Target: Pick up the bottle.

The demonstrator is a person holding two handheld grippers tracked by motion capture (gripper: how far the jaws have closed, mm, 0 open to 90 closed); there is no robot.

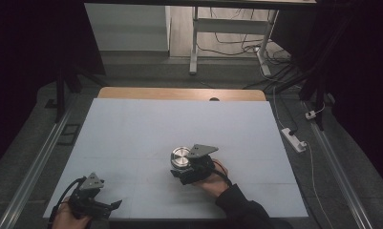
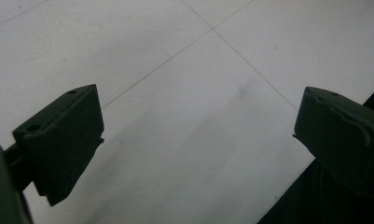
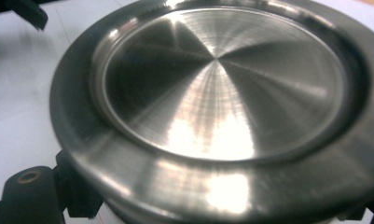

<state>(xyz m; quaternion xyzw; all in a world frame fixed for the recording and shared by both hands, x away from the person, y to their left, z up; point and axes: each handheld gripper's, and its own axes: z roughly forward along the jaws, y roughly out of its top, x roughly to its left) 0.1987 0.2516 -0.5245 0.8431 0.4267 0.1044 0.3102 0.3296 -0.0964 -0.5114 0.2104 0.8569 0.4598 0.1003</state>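
Observation:
A round brushed-steel container (image 1: 180, 156) with a wide rimmed lid stands on the white table a little right of the middle. In the right gripper view the steel container (image 3: 222, 84) sits very close. My right gripper (image 1: 183, 168) reaches it from the near side, held in a hand with a dark sleeve. Its black jaws stand on either side of the body under the lid's rim and press on it; the right gripper's (image 3: 198, 205) pads are hidden by the rim. My left gripper (image 1: 110, 206) rests at the near left corner. The left gripper's (image 2: 194, 140) jaws stand wide open over bare table.
The white table top (image 1: 179, 119) has a wooden strip (image 1: 179, 93) along its far edge. A white power strip (image 1: 294, 140) and cables lie on the floor to the right. A white desk frame (image 1: 194, 43) stands beyond the table.

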